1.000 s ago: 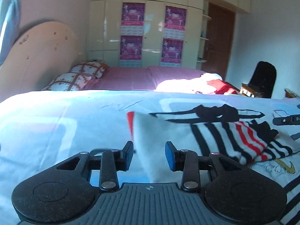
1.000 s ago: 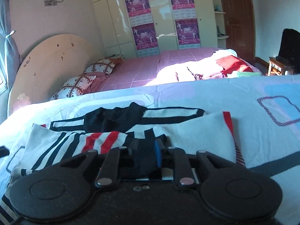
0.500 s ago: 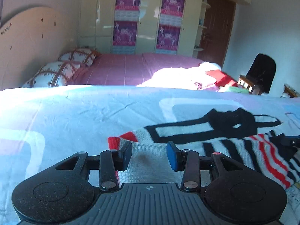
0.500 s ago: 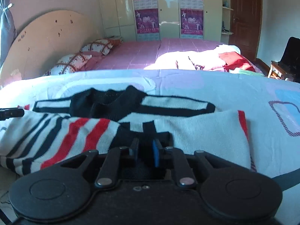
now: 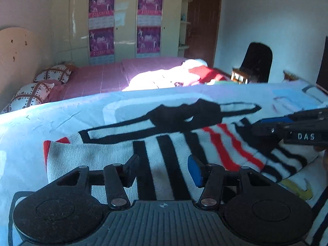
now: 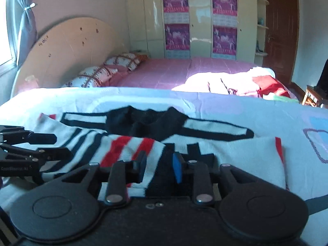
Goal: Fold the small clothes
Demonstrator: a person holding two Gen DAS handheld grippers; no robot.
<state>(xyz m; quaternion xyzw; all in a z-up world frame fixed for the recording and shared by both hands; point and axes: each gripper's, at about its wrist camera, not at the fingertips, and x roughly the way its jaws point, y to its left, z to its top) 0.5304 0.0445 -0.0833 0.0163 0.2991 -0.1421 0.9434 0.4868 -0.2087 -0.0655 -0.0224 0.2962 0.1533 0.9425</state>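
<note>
A small white knit sweater (image 5: 114, 155) with black and red stripes and a black collar lies flat on the pale blue bedspread (image 5: 51, 123); it also shows in the right wrist view (image 6: 235, 153). My left gripper (image 5: 164, 169) is open, low over the sweater's left half, with cloth between its fingers. My right gripper (image 6: 158, 167) is open over the folded striped sleeve and black cuff. Each gripper shows from the side in the other's view: the right one (image 5: 295, 131) and the left one (image 6: 32, 149).
A second bed with a pink cover (image 6: 184, 71), patterned pillows (image 6: 96, 75) and a heap of clothes (image 6: 246, 82) lies beyond. Cupboards with purple posters (image 6: 201, 20) line the far wall. A black chair (image 5: 256, 61) stands at the right.
My right gripper has opened and let go of the black cuff it pinched. My left gripper has moved right over the sweater's body. The striped sleeve now lies folded across the sweater.
</note>
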